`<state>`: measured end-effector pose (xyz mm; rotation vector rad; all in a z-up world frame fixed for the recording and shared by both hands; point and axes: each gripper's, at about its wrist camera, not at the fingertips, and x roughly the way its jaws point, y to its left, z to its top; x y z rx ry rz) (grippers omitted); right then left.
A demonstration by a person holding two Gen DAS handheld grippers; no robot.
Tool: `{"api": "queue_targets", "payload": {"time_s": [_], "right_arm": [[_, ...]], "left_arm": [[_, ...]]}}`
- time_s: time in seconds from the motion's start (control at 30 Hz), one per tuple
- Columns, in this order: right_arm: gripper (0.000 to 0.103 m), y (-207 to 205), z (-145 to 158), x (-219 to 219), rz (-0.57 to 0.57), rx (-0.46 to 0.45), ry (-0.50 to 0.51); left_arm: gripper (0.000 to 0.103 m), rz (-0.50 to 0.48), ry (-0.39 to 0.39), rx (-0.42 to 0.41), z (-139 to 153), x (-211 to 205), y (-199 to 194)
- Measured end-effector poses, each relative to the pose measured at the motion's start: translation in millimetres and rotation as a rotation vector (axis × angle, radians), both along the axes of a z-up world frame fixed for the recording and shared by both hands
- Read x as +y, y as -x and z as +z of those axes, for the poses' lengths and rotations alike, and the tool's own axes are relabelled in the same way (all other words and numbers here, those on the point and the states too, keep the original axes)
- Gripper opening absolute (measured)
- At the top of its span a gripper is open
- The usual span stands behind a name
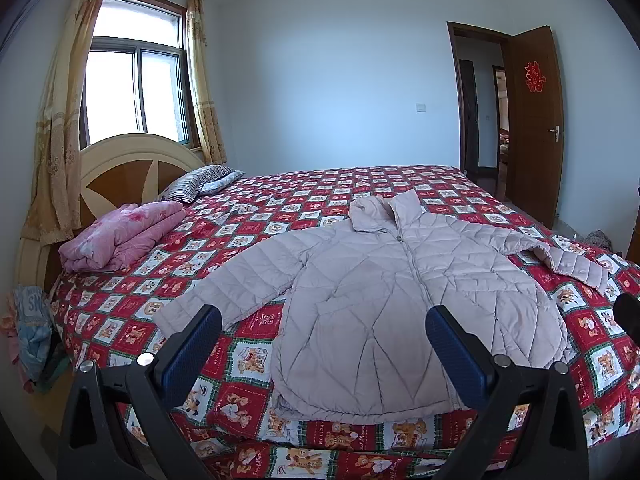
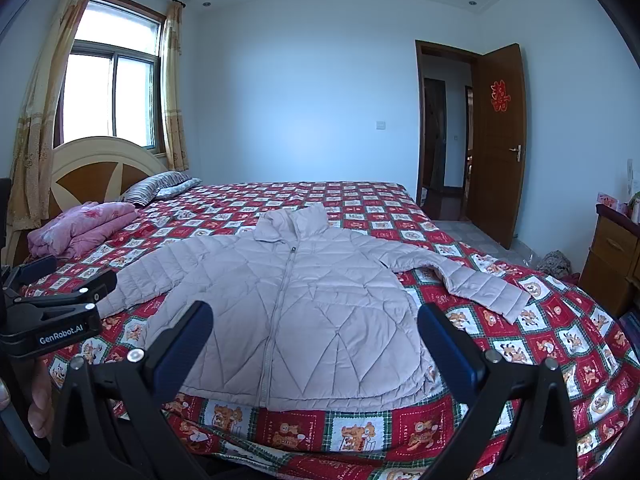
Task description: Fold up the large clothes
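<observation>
A pale pink quilted jacket [image 1: 360, 288] lies flat and zipped on the red patterned bedspread [image 1: 304, 204], collar toward the far side, both sleeves spread out. It also shows in the right wrist view [image 2: 296, 308]. My left gripper [image 1: 324, 316] is open and empty, held above the jacket's hem near the bed's front edge. My right gripper [image 2: 316, 312] is open and empty, also above the hem. The left gripper [image 2: 60, 280] appears at the left edge of the right wrist view, over the left sleeve end.
A folded pink blanket [image 1: 120, 236] and striped pillows [image 1: 196, 184] lie by the headboard [image 1: 128, 164] at left. A heap of clothes [image 1: 32, 332] sits beside the bed. A wooden cabinet [image 2: 612, 256] stands right; an open door [image 2: 496, 140] is beyond.
</observation>
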<state>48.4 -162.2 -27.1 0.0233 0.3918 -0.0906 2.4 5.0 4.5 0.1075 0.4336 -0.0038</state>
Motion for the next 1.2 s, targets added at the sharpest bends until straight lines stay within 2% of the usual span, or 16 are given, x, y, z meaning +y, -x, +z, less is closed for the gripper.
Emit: {"api": "queue_targets", "payload": {"time_s": [1.2], "right_arm": [[0.103, 0.8, -8.8, 8.2, 0.015, 0.019, -0.024]], "left_arm": [[0.102, 0.013, -0.004, 0.002, -3.9, 4.6, -4.4]]}}
